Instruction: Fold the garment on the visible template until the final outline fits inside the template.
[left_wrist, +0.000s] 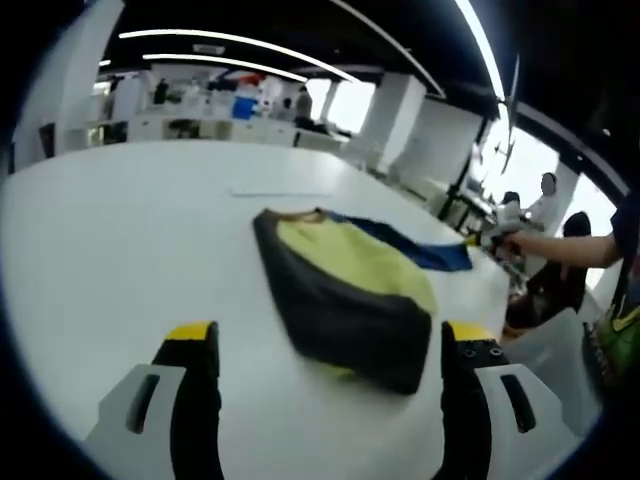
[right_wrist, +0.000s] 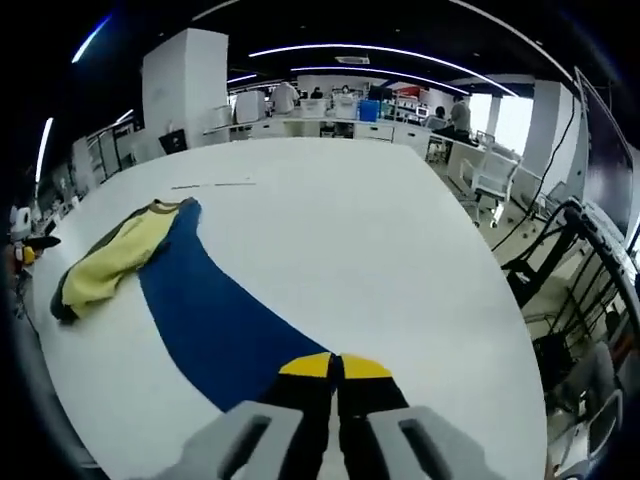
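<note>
Garment (right_wrist: 190, 310) spread on white tabletop (right_wrist: 380, 260): blue panel stretched long toward right gripper (right_wrist: 336, 368), yellow part with dark trim bunched at far end. Right fingers (right_wrist: 305, 366) pressed together on the blue edge, gripping it. Left gripper (left_wrist: 330, 345) near the heaped dark-and-yellow end (left_wrist: 345, 300), fingers (left_wrist: 195, 340) wide apart, holding nothing. Thin line marked on tabletop beyond garment.

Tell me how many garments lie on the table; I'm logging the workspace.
1: a yellow, dark and blue garment spread on the white table, its blue end pinched in the right gripper. Nothing seems hidden.
</note>
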